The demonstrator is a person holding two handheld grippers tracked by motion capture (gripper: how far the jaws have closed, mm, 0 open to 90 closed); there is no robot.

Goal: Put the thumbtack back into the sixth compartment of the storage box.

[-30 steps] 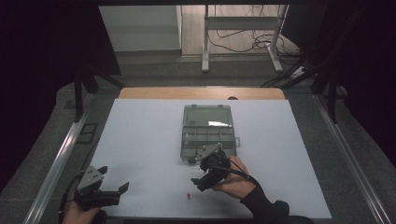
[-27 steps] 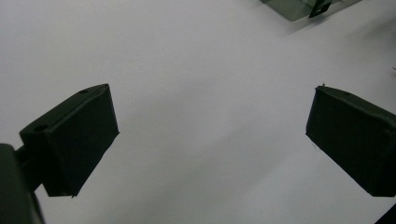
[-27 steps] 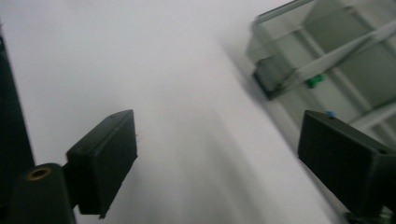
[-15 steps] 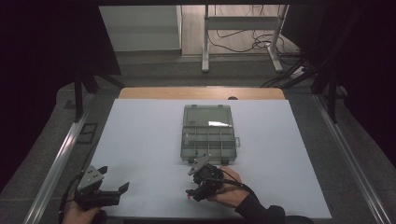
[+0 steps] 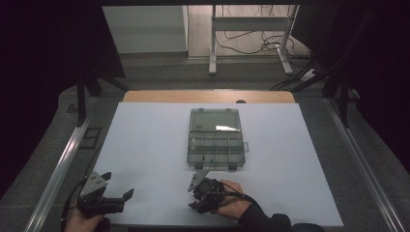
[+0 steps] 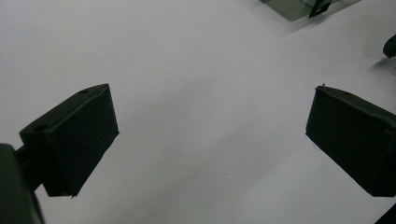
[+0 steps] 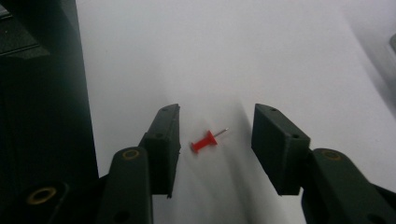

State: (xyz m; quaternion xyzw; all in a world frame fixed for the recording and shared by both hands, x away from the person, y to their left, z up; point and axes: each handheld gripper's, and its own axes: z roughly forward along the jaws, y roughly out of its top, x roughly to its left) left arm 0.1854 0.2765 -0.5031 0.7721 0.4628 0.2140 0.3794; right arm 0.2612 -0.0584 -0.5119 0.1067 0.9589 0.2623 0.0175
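A red push pin [image 7: 205, 141] lies on its side on the white table [image 7: 261, 56], metal point toward the upper right. My right gripper [image 7: 215, 142] is open and low over it, one jaw on each side, neither touching the pin. In the high view this right gripper [image 5: 194, 202] sits near the table's front edge, held by a hand [image 5: 232, 200], pointing left. My left gripper [image 5: 117, 186] rests open at the front left corner. In its own view the left gripper [image 6: 210, 135] has only bare table between its jaws.
A clear compartment box [image 5: 215, 140] with its lid open lies mid-table, just beyond the right gripper; its corner [image 6: 299, 7] appears in the left gripper view. The table's front edge [image 7: 86, 116] runs close by the right gripper's left jaw, dark beyond it.
The right gripper has moved from beside the box toward the front edge and come down around the red pin. The left gripper has stayed still.
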